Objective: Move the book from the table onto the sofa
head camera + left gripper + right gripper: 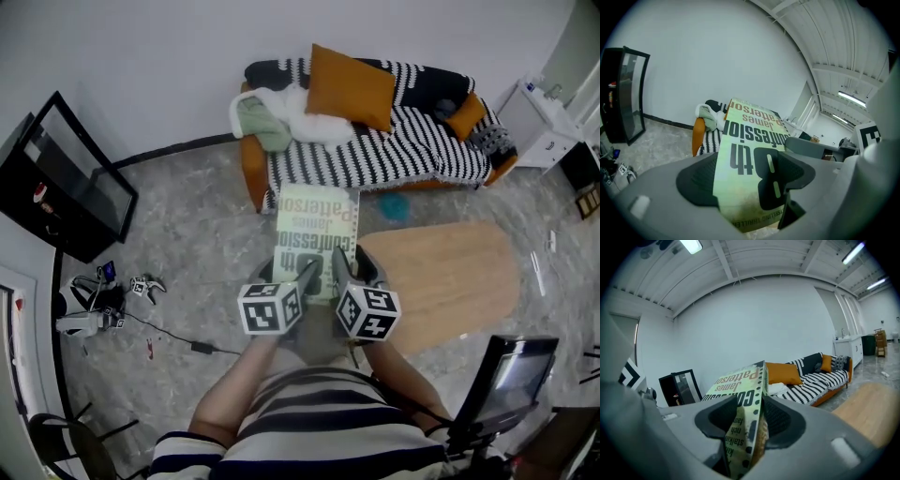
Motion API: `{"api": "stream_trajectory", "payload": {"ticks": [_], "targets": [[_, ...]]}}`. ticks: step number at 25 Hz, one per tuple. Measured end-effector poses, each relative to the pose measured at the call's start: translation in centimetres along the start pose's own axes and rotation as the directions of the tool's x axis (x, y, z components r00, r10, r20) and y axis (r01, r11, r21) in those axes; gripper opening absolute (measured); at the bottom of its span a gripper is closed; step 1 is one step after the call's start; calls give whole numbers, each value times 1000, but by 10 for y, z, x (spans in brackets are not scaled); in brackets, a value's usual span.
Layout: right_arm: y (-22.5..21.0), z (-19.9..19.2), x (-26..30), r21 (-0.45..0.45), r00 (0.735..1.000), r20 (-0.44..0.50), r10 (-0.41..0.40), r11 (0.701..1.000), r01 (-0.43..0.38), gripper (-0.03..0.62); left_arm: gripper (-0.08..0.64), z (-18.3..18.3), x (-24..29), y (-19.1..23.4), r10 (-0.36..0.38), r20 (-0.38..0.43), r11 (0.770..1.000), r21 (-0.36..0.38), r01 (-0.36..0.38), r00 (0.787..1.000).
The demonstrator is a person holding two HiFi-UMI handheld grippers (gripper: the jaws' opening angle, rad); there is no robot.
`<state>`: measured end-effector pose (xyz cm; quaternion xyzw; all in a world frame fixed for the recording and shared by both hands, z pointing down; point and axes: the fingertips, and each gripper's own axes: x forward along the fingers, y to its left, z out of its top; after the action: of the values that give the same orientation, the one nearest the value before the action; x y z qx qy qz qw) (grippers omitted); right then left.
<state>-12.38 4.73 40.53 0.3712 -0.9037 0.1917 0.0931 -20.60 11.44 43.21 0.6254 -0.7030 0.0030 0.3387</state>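
Note:
A pale green paperback book [317, 230] with large black lettering hangs in the air between the wooden table [450, 277] and the black-and-white striped sofa [394, 150]. Both grippers hold its near edge. My left gripper [305, 278] is shut on the book's near left part; in the left gripper view the cover [750, 150] runs slantwise between the wide-set jaws of the left gripper [740, 180]. My right gripper [342, 274] pinches the near right corner, and in the right gripper view the book [740, 385] stands edge-on between the pads of the right gripper [750, 420].
On the sofa lie an orange cushion [350, 87], a white and green throw [272, 117] and a smaller orange cushion [466, 115]. A black screen [66, 178] leans at the left, with cables and controllers [141, 286] on the floor. A teal object [395, 206] lies before the sofa.

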Motion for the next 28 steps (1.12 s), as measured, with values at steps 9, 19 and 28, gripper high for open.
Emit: {"api": "stream_trajectory", "payload": {"ticks": [9, 19, 28], "targets": [[74, -6, 63, 4, 1000, -5, 18, 1000, -18, 176, 394, 38, -12, 88, 23, 4, 1000, -3, -23, 1000], [104, -5, 92, -41, 1000, -26, 15, 999, -16, 176, 394, 52, -11, 125, 9, 6, 999, -51, -9, 1000], [91, 8, 133, -36, 999, -29, 22, 999, -24, 176, 391, 74, 25, 135, 24, -2, 998, -56, -24, 1000]]}}
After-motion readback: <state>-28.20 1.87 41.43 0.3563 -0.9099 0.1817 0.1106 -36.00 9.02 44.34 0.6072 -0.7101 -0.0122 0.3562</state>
